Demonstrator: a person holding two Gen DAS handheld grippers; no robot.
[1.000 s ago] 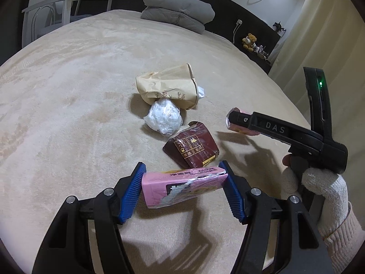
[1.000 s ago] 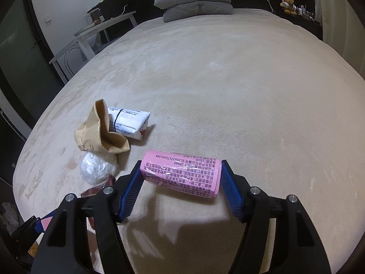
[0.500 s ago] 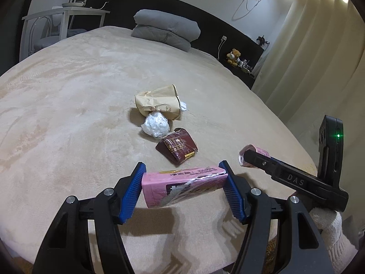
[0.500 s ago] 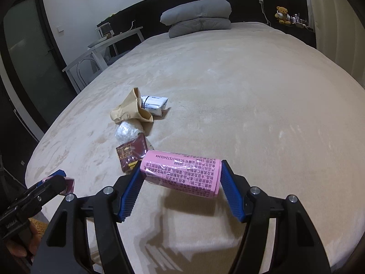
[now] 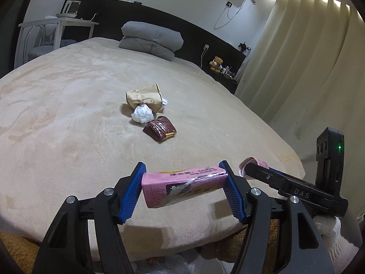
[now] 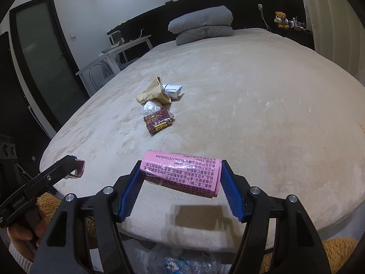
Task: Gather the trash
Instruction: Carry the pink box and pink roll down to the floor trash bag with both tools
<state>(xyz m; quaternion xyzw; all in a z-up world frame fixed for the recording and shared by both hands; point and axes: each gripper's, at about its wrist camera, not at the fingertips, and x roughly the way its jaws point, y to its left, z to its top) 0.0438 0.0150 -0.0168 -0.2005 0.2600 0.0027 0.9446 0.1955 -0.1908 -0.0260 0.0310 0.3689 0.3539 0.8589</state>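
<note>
Left gripper (image 5: 184,190) and right gripper (image 6: 181,189) each pinch pink packets; bag below half-hidden.

Pink torn packet (image 5: 182,188): lower centre, held crosswise.
Pink printed wrapper (image 6: 181,173): lower centre, held crosswise.
Brown paper bag (image 5: 143,98), clear crumpled plastic (image 5: 142,114), maroon wrapper (image 5: 160,129): clustered mid-frame on the bed.

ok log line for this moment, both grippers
left gripper: shut on pink torn packet | right gripper: shut on pink printed wrapper | both above beige bed edge
</note>
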